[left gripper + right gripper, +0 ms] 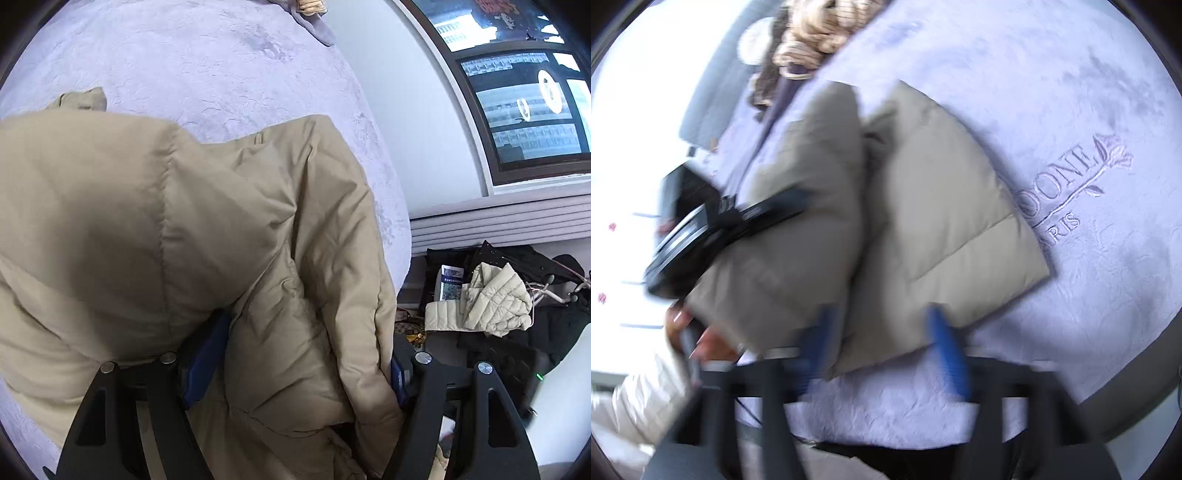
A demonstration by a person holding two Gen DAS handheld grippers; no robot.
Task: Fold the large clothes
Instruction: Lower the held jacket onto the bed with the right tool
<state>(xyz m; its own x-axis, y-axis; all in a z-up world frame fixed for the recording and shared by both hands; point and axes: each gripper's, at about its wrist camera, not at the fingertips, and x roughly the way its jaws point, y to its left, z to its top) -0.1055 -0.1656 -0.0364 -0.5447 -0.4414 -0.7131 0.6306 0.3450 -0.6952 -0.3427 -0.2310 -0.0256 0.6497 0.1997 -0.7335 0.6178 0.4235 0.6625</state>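
beige puffer coat (155,221) folded on lavender bed (192,66) | left tool (295,354) jaws spread, coat bunched between, not clamped | right tool (886,343) open, empty, at coat's near edge

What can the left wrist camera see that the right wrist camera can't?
Only the left wrist view shows the dark window and a pale quilted jacket on a dark pile beside the bed. Only the right wrist view shows stitched lettering on the bedspread, a furry tan thing at the top, and the other gripper's black body from outside. Both show the beige puffer jacket lying on the lilac bedspread.
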